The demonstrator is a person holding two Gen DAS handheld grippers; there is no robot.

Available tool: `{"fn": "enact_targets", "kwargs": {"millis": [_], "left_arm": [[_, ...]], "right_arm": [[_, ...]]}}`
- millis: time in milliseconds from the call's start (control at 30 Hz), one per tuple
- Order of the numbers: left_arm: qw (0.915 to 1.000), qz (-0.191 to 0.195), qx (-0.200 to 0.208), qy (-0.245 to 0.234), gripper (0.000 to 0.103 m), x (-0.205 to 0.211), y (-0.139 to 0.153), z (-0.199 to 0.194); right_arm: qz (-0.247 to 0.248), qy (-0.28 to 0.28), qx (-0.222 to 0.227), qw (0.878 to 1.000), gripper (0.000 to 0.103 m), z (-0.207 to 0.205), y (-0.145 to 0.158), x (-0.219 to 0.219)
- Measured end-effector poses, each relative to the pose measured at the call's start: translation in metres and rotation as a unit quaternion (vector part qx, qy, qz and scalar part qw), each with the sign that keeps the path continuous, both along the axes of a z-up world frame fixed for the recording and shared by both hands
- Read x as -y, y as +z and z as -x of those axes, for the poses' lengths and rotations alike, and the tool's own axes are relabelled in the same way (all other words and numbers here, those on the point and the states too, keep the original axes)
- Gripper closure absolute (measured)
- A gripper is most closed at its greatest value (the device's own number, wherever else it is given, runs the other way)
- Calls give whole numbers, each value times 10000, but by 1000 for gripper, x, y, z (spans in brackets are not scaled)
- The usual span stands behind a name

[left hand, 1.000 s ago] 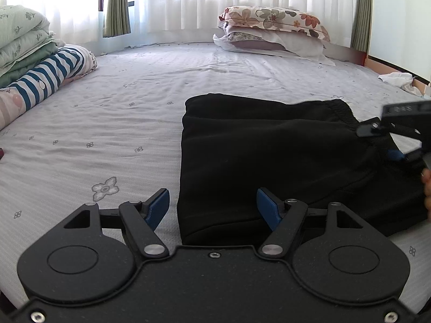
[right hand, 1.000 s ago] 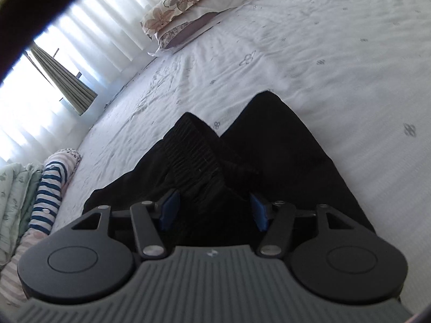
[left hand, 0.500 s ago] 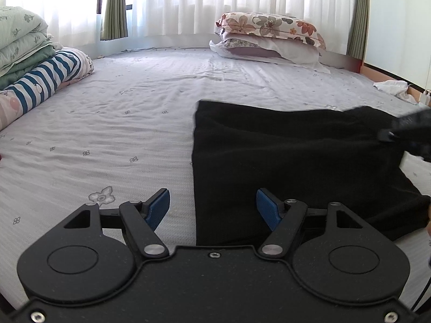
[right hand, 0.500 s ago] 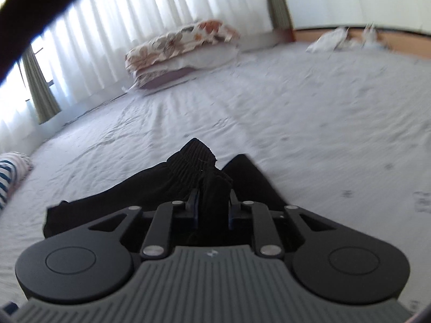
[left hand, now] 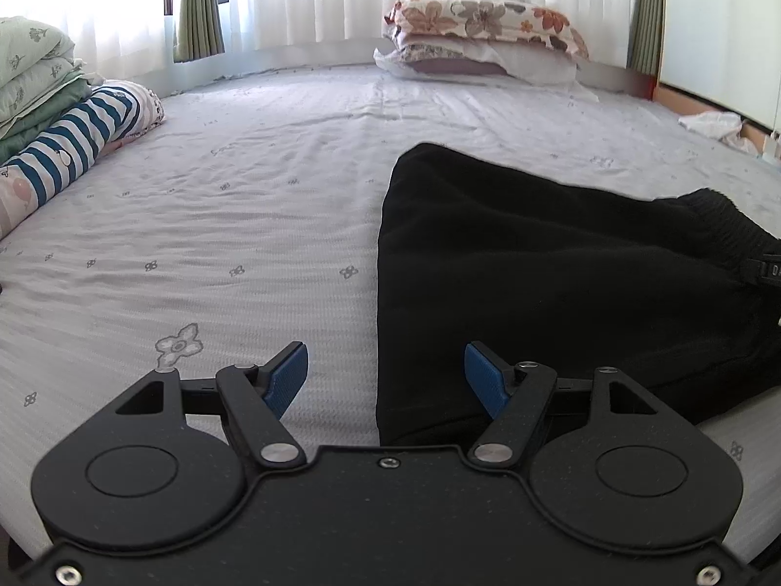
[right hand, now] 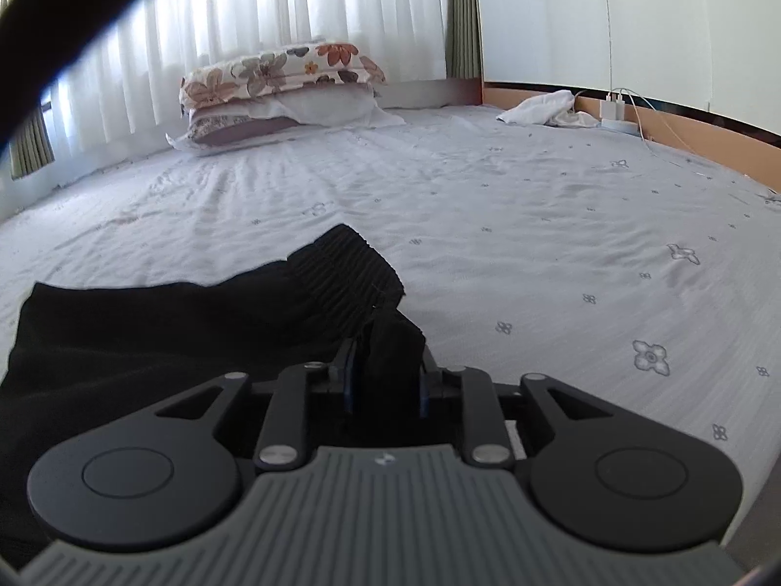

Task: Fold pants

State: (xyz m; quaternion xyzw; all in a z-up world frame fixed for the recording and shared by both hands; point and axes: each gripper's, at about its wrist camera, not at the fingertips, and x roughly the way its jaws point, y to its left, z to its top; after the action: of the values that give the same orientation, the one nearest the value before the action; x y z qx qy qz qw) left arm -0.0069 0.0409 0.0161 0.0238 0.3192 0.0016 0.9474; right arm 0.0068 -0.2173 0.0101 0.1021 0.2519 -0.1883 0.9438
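Note:
Black pants (left hand: 561, 273) lie folded on the grey bed sheet, their ribbed waistband (right hand: 341, 273) toward the right. My left gripper (left hand: 385, 376) is open and empty, low over the near left corner of the pants, with its right pad (left hand: 483, 378) over the fabric. My right gripper (right hand: 385, 381) is shut on a bunch of the pants' fabric next to the waistband. It also shows at the right edge of the left wrist view (left hand: 766, 268).
The bed sheet (left hand: 219, 244) stretches wide to the left and far side. Stacked pillows (left hand: 478, 39) lie at the head by the curtains. Folded quilts and a striped roll (left hand: 63, 146) sit at the left edge. A white cloth (right hand: 546, 107) and chargers lie by the right wall.
My right gripper closed on the pants by the waistband and swung to level. The pants' far edge shifted and the cloth spread flatter. My left gripper stayed open and moved slightly.

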Motion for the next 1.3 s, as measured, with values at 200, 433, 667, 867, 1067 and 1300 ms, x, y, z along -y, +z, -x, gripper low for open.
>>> {"fn": "enact_targets", "kwargs": {"millis": [200, 433, 667, 867, 1067, 1300], "left_arm": [[9999, 56, -139, 38, 33, -1, -3, -5], [9998, 147, -148, 30, 33, -2, -1, -7], [9995, 324, -4, -16, 34, -1, 13, -4], [9984, 485, 161, -240, 33, 14, 28, -8], [9987, 263, 12, -438, 34, 37, 15, -13], [9991, 53, -165, -375, 32, 33, -5, -9]], "right_arm": [[-78, -34, -49, 10000, 35, 18, 5, 15], [379, -10, 85, 9992, 23, 32, 24, 16], [729, 304, 216, 9966, 33, 36, 31, 8], [779, 716, -41, 9944, 89, 24, 21, -2], [707, 752, -310, 9942, 90, 18, 2, -6], [738, 1077, -300, 9910, 63, 20, 15, -7]]}}
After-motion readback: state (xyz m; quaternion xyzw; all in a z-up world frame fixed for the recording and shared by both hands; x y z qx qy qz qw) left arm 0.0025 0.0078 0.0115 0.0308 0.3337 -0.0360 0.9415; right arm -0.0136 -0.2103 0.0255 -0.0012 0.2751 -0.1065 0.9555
